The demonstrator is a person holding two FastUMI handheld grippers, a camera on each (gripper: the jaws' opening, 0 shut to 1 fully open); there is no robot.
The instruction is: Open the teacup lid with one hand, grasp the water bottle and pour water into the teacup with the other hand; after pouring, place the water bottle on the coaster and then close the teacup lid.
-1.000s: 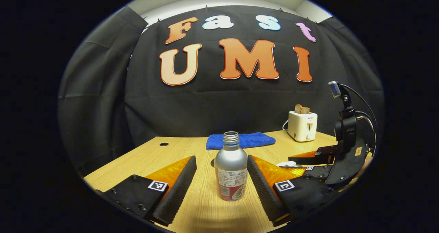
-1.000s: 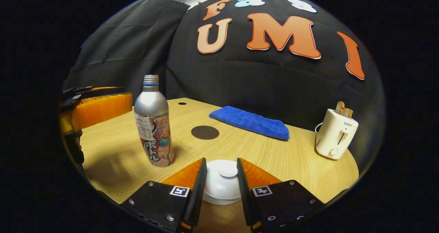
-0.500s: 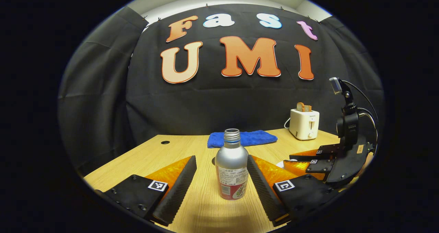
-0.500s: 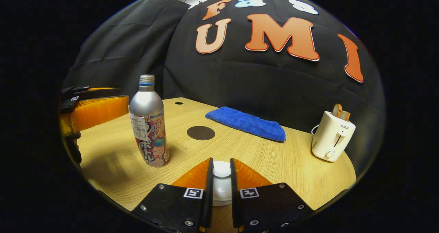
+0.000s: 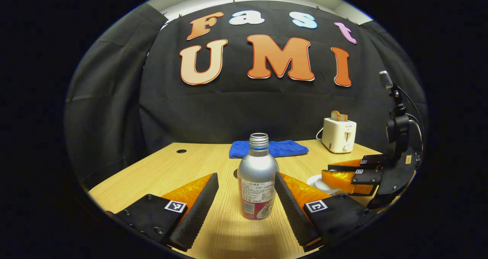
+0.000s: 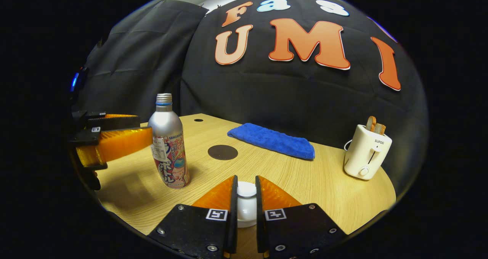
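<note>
Right gripper view shows my right gripper closed on the knob of the white teacup lid, both fingers pressing its sides, near the bench's front edge. I cannot tell whether the lid has left the cup; the fingers hide the rim. I judge this pinch is there to lift the lid and clear the opening for pouring.

To the lid's left stands the water bottle, upright and uncapped, so it can pour without another step. My left gripper sits spread wide on either side of it. In the left gripper view, that gripper's fingers flank the bottle with gaps on both sides, touching nothing, lined up for a squeeze on the body.

Behind the bottle, toward the bench's middle, lies the dark round coaster, bare and waiting for the bottle. A blue cloth lies along the back edge, and a white toaster with bread stands at the back right corner, well apart from the work
</note>
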